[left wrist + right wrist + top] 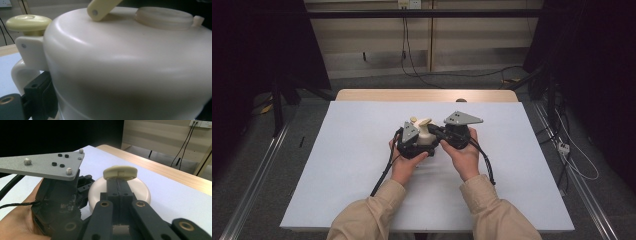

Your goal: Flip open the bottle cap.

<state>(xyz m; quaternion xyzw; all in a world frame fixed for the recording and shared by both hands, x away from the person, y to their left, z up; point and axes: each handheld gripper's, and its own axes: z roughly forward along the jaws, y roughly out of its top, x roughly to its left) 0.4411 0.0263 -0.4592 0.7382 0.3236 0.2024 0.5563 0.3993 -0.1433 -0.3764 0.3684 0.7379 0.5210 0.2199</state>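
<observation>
Fingers (113, 187) of the right gripper (119, 185) are seen pressed fully together behind the pot's yellow lid (120, 172). Whether the left gripper (411, 139) clamps the cream pot (426, 136), mid-table (362, 150), cannot be told. Lid removal seems underway; a firmer hold is needed next.

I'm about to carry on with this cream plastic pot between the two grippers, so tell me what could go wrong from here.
1. The right gripper has its jaws shut just under the pale yellow round cap; a pull might tip the cream plastic pot.
2. The left gripper sits tight against the pot by its looped handle; whether it grips is unclear, so the pot could slip.
3. Both grippers crowd together and may collide.
</observation>
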